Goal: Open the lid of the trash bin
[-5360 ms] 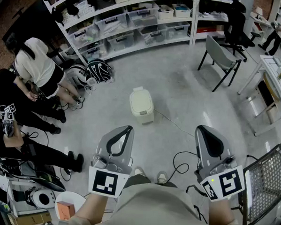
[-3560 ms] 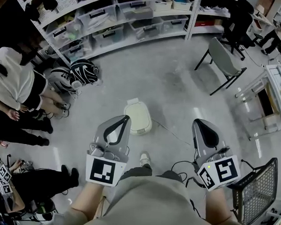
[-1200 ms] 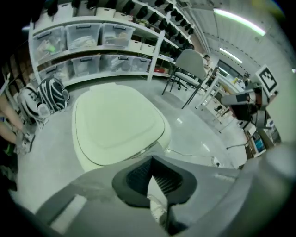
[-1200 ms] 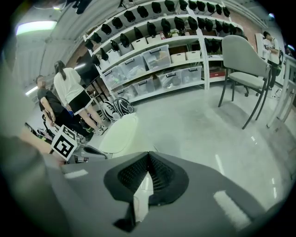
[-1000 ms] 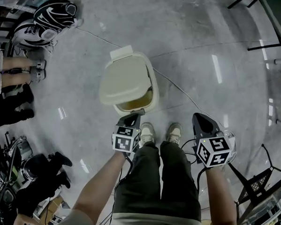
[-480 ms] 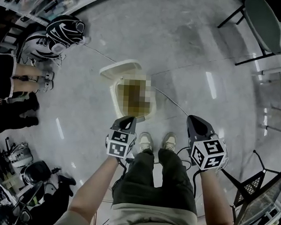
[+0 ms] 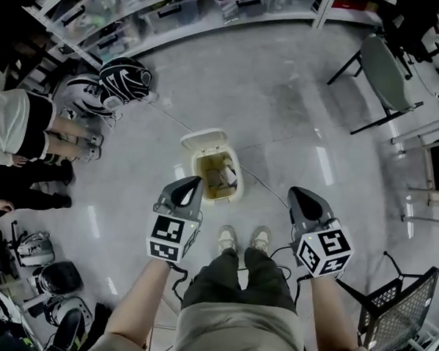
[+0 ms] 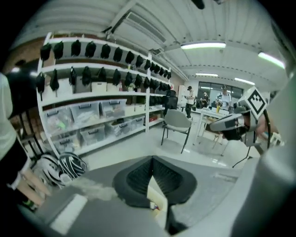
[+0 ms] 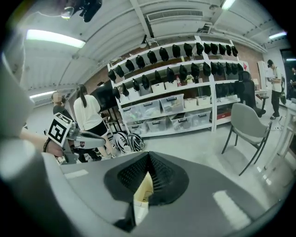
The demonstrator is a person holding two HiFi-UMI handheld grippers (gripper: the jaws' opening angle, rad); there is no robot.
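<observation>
The cream trash bin stands on the grey floor just beyond my feet. Its lid is tipped back on the far side, and brownish contents show inside. My left gripper hovers above the bin's near left corner, shut and empty, not touching it. My right gripper is held to the right of the bin, also shut with nothing in it. In the left gripper view the jaws of the left gripper meet at the tip, and a sliver of the bin shows below. The right gripper view shows its right gripper the same way.
Black-and-white helmets lie at the far left beside standing people's legs. Shelves with clear bins run along the back. A grey chair stands far right, a wire basket near right. A cable crosses the floor.
I walked up to the closed bin. A second ago my left gripper was at its front edge with the lid rising. The lid is now fully back and both grippers are raised away.
</observation>
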